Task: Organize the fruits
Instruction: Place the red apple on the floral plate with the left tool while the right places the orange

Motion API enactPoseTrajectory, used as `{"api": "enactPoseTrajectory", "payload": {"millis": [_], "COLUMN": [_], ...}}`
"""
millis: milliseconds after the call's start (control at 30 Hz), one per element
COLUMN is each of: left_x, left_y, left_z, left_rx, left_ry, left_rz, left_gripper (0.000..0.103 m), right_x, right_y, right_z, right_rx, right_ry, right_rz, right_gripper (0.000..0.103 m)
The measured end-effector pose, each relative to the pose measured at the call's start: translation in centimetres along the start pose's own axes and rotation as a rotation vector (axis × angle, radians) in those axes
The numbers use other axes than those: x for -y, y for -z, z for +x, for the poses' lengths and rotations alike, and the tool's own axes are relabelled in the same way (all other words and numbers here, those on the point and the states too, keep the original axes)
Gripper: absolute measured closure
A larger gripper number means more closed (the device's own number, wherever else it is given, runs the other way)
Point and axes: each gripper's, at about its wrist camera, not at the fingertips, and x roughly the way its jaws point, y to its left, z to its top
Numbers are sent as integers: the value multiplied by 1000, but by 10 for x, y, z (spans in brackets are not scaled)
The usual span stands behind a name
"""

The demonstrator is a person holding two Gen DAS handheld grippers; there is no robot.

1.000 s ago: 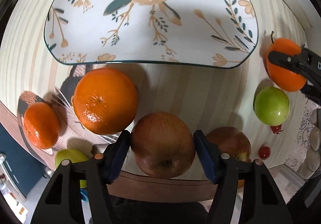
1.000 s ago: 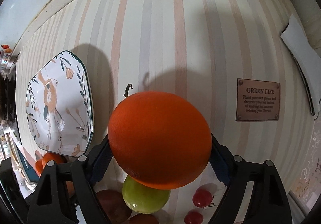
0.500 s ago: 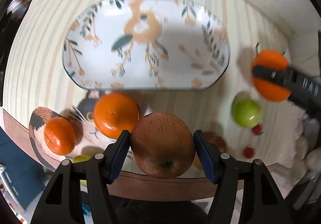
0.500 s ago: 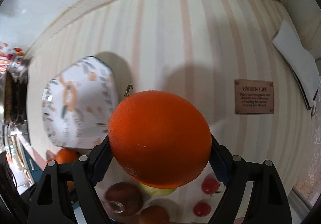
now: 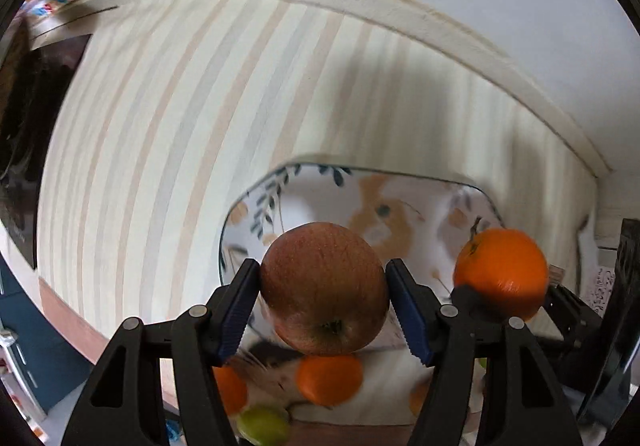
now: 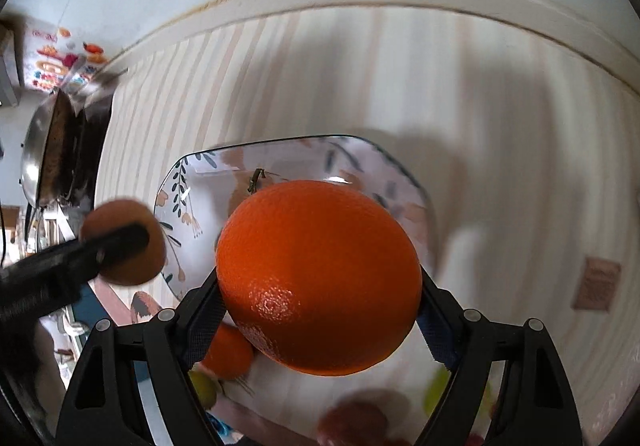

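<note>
My left gripper (image 5: 324, 302) is shut on a red-brown apple (image 5: 325, 288) and holds it in the air over the near edge of the white bird-patterned plate (image 5: 436, 206). My right gripper (image 6: 318, 310) is shut on a big orange (image 6: 320, 274) with a short stem, held above the same plate (image 6: 208, 182). The orange (image 5: 502, 272) shows at the right in the left wrist view. The apple (image 6: 126, 242) shows at the left in the right wrist view.
Below the grippers lie two small oranges (image 5: 330, 378), a green fruit (image 5: 264, 424) and a red apple (image 6: 352, 422) on the striped tablecloth (image 5: 160, 150). A metal pot (image 6: 44, 150) stands far left. A brown label (image 6: 596, 288) lies at the right. A wall borders the table's far edge.
Both grippers have risen with their fruit and swung toward the plate. The loose fruit has dropped to the bottom of both views. The orange has come close beside the apple.
</note>
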Motion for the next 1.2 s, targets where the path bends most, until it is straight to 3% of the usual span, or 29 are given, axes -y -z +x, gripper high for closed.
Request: {"api": "enactPoseTrajectory", "payload": {"millis": [133,400,800,833,1000,1200], "left_x": [-6,-6,-5,-6,-19,-44], "left_y": [-32,-23,0,5,18,65], "left_z": [23,60,70,68,58,28], "left_rx": [-74,-169,-168,-163,-122,-66], "left_ry": [-5,4,3,-2,2,6], "left_rz": [-10,-4,-30,-32,-37,-69], "left_gripper": [41,40,39,33,18,17], "right_x": [-20,-28,-22,-22,-19,-20], "right_y": [-18,-34,-34,-35,-38,-27], "right_z": [33,57,60,57,43,20], "right_rx": [-35,-94,-108,-102,-75,-24], "right_ry": [34,49,-1,-2,14,14], "right_rz": [-33,-54,-18,-16,1,11], "right_gripper": [16,16,12,7,6,6]}}
